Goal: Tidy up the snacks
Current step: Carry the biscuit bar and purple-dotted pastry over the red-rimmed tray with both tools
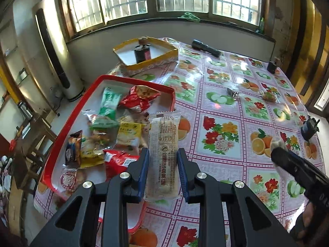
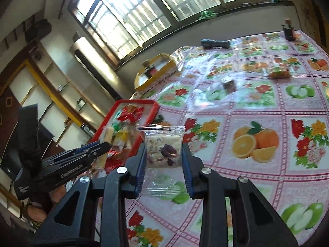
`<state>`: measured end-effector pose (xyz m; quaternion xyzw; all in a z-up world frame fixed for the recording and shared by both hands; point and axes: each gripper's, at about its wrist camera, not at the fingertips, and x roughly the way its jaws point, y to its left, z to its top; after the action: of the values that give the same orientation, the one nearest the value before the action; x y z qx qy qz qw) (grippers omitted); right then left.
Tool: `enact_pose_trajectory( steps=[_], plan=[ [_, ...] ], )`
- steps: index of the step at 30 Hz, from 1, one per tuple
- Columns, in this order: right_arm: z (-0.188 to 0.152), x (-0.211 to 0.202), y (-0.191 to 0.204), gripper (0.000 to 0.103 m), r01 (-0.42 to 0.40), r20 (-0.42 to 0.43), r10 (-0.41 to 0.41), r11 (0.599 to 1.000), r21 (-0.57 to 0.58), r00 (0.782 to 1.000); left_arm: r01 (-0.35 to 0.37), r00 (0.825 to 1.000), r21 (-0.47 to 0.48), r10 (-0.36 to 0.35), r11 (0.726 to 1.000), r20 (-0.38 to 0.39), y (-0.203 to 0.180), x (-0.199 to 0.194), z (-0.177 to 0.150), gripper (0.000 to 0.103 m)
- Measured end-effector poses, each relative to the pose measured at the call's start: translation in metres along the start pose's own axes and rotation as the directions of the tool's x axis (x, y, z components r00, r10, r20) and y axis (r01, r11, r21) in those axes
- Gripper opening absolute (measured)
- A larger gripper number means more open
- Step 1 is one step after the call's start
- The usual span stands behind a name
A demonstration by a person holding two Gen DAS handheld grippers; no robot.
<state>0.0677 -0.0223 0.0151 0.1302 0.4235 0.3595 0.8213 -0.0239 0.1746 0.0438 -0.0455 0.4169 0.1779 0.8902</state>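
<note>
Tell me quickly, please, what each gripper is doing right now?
Left gripper: shut on a long, pale, printed-wrapper snack bar.
Right gripper: shut on a clear-wrapped, pale square cake.

We see the red tray (image 1: 61, 144) crowded with snack packets (image 1: 115, 127); bare floor only along its far-left wall. Our left gripper (image 1: 162, 158) carries a long wrapped bar (image 1: 163, 154) just beside the tray's right edge. Right of the tray the tablecloth (image 1: 226, 107) lies open. Obstacles there: two small wrapped snacks (image 1: 233, 92) mid-table, flashlight (image 1: 205, 48) and dark bottle (image 1: 272, 65) far back, yellow box (image 1: 146, 51) behind the tray. Our right gripper (image 2: 163, 156), holding a clear packet (image 2: 163, 150), occupies the near-right.
</note>
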Motion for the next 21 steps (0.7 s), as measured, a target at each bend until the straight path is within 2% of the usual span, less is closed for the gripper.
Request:
enact_pose_trajectory(
  steps=[12, 21],
  plan=[
    [-0.013, 0.01, 0.023, 0.034, -0.087, -0.061, 0.086, 0.996, -0.008, 0.994, -0.056, 0.997, -0.035, 0.058, 0.998, 0.055, 0.019, -0.019, -0.008, 0.027],
    [-0.019, 0.014, 0.041, 0.034, -0.109, -0.078, 0.107, 0.994, -0.031, 0.991, -0.087, 0.993, -0.057, 0.091, 0.995, 0.08, 0.033, -0.023, -0.013, 0.027]
  ],
)
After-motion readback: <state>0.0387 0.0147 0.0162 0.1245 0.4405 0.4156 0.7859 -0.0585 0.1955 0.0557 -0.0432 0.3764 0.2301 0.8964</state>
